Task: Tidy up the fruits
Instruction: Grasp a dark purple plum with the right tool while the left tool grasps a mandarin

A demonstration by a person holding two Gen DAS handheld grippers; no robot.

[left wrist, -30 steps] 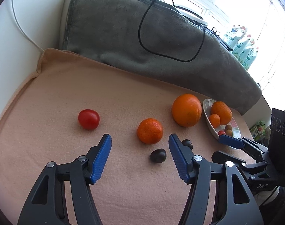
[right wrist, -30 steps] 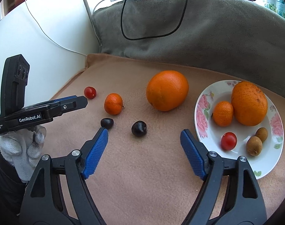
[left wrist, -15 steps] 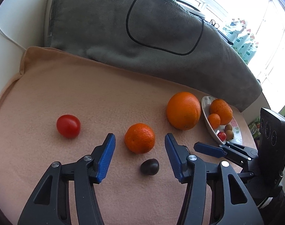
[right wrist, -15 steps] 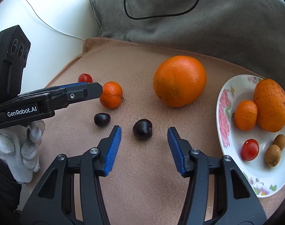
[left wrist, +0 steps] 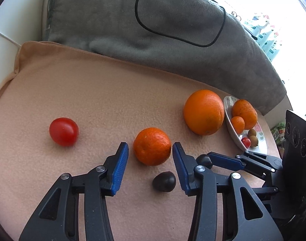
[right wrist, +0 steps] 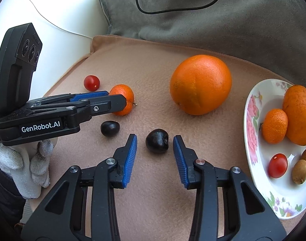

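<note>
Right wrist: dark fruit [right wrist: 157, 141] between closing right tongs [right wrist: 155, 140], untouched.

Oranges [right wrist: 200, 84] 2, mandarins [right wrist: 122, 99] 2, tomatoes [right wrist: 91, 83] 2, plums [right wrist: 157, 140] 2, kiwis [right wrist: 300, 171] 2.

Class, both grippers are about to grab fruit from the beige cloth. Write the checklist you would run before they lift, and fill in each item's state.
1. Small orange mandarin sits between the closing left gripper pads: ok.
2. Left pads pressing the mandarin: not ok, gaps remain.
3. Dark round plum centred in the closing right gripper: ok.
4. Right pads touching the plum: not ok.
5. Free space on the white floral plate: ok.
6. Second dark plum clear of both grippers: ok.
</note>
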